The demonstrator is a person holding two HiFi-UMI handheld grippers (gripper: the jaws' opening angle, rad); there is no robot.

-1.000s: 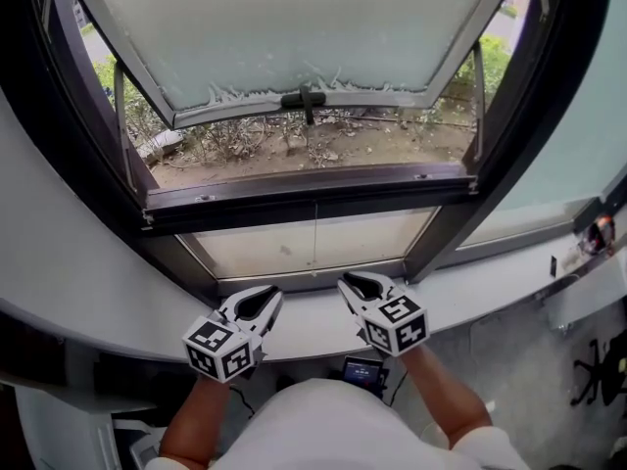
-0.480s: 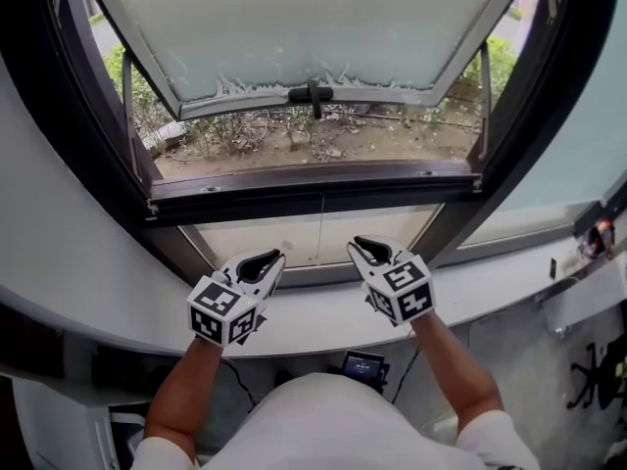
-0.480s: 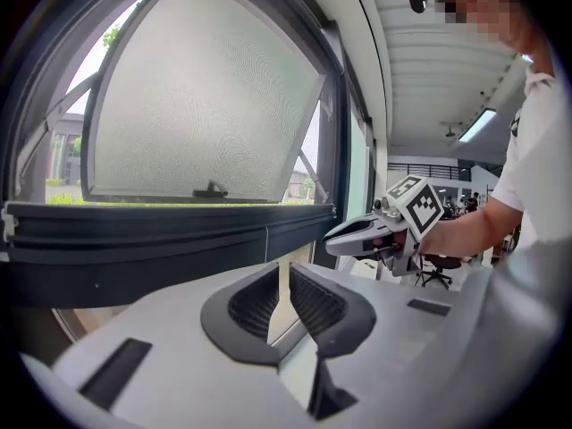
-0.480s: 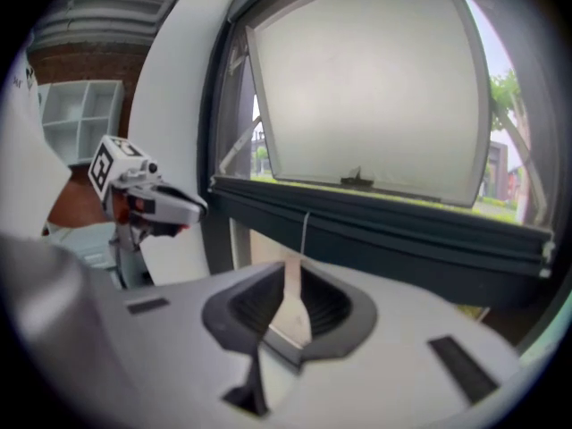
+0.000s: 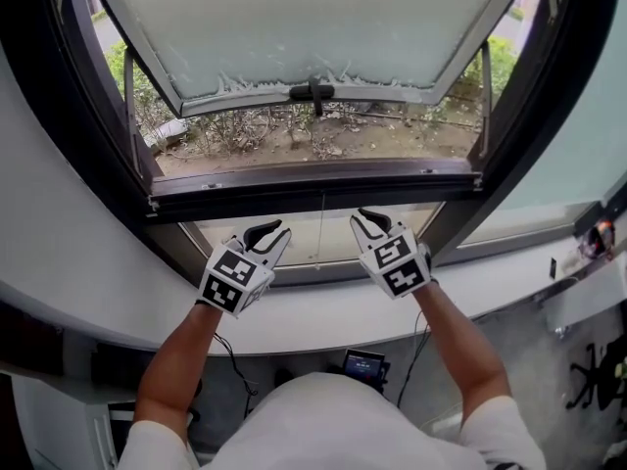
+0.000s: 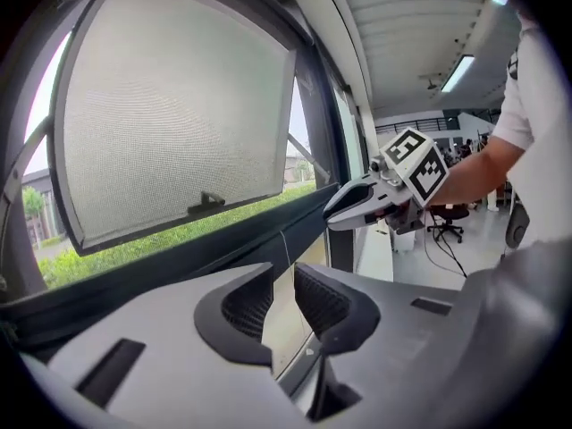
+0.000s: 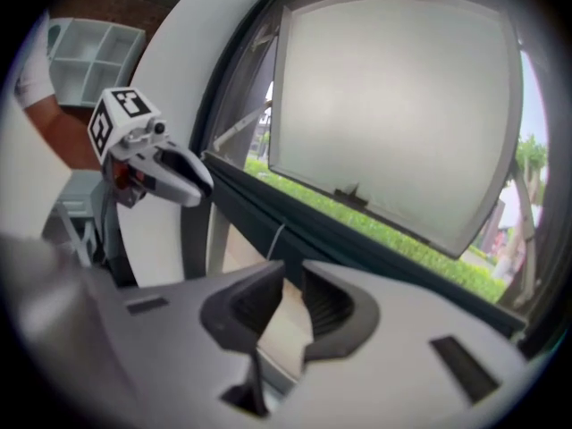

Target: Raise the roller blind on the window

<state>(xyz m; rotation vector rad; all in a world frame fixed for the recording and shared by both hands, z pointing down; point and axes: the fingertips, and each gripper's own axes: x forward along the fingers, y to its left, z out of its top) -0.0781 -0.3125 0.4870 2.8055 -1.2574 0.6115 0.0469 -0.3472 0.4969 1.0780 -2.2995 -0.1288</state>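
Note:
A thin pull cord (image 5: pixel 320 225) hangs in front of the pale lower pane (image 5: pixel 294 243), between my two grippers. The left gripper (image 5: pixel 272 231) sits just left of the cord, raised off the white sill (image 5: pixel 294 329). Its jaws have just been opening and stand open with nothing between them. The right gripper (image 5: pixel 365 216) is just right of the cord; its jaws have also just opened a little further, with nothing between them. The cord (image 6: pixel 286 247) runs beyond the left gripper (image 6: pixel 284 280), and the cord (image 7: pixel 272 239) likewise lies ahead of the right gripper (image 7: pixel 293 282). No blind fabric is distinguishable.
Above, a frosted sash (image 5: pixel 313 27) with a dark handle (image 5: pixel 311 94) is tilted outward over bare ground and shrubs. A dark window frame (image 5: pixel 313 189) crosses over the lower pane. A small device (image 5: pixel 363 366) sits under the sill, an office chair (image 5: pixel 598 370) at the right.
Both grippers have lifted off the sill and moved up toward the lower pane, rolling as they went. The left jaws, shut before, now stand apart.

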